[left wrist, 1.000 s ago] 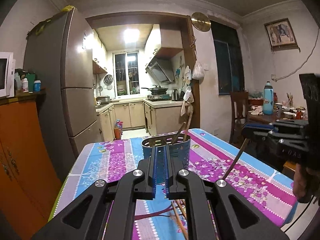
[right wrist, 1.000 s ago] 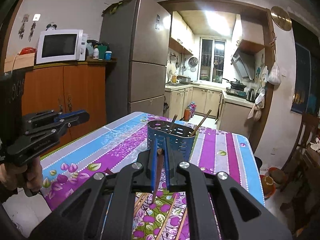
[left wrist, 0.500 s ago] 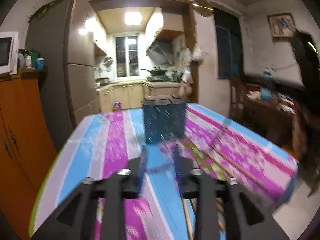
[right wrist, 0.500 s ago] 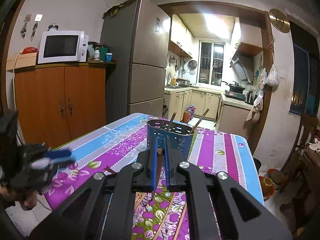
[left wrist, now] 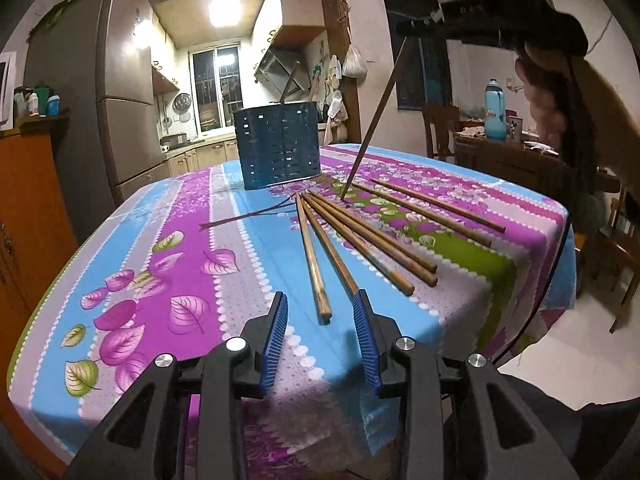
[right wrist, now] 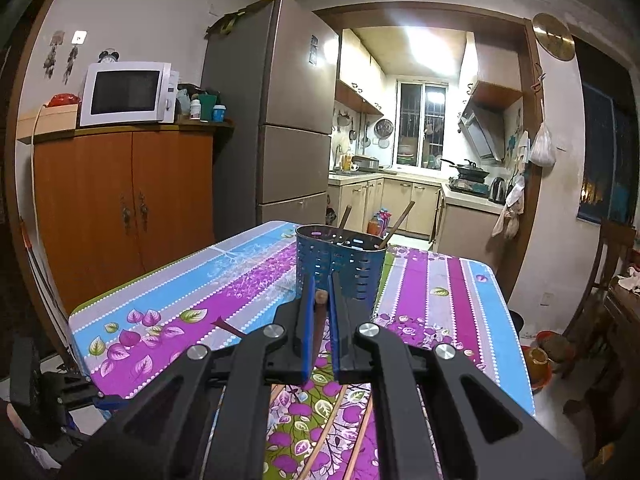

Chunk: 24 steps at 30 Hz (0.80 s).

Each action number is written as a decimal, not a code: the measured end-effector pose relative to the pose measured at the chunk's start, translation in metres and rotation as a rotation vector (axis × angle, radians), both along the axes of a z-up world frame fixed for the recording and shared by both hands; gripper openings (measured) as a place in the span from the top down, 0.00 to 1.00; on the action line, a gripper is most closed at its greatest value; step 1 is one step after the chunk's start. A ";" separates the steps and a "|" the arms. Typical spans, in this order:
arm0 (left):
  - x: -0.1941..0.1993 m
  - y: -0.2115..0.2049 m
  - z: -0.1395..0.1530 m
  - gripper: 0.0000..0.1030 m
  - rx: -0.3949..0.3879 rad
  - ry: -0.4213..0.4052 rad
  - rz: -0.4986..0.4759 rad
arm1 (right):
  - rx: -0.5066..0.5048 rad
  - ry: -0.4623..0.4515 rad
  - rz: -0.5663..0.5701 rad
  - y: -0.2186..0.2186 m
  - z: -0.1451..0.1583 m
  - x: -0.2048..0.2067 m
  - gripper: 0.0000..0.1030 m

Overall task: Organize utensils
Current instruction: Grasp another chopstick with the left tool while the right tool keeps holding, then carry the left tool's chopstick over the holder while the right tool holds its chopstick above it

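Left gripper (left wrist: 322, 328): low over the floral tablecloth (left wrist: 168, 240), jaws parted and having just been opening, nothing between the pads; the butt of 1 loose chopstick (left wrist: 314, 264) lies just ahead of the gap. 6 chopsticks lie fanned on the cloth, tips converging near the blue perforated utensil holder (left wrist: 280, 148), which stands upright farther back with 2 sticks inside. Right gripper (right wrist: 320, 316): raised over the table, jaws clamped on 1 dark chopstick (left wrist: 376, 116) that slants down, tip close to the cloth.
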<state>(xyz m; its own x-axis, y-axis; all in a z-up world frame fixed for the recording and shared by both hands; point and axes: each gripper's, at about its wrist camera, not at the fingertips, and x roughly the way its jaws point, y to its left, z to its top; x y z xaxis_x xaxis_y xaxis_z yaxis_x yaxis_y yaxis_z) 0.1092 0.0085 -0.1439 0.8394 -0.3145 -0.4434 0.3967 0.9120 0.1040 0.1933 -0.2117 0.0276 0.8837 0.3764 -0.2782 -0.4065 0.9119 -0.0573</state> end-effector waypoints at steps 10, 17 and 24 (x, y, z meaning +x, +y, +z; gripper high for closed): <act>0.010 -0.003 -0.016 0.83 -0.027 -0.038 0.015 | -0.014 0.020 0.005 0.004 -0.010 0.002 0.95; 0.005 -0.006 -0.016 0.92 -0.021 -0.064 0.034 | -0.018 0.036 0.002 0.005 -0.017 0.002 0.95; -0.005 0.001 0.019 0.93 -0.044 -0.111 0.046 | -0.008 0.016 0.014 0.006 -0.007 -0.001 0.95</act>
<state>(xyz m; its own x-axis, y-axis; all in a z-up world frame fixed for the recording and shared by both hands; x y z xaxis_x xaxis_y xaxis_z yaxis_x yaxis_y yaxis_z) 0.1038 0.0091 -0.1250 0.8966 -0.2914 -0.3334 0.3421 0.9339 0.1041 0.1921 -0.2060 0.0206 0.8737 0.3863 -0.2955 -0.4201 0.9056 -0.0583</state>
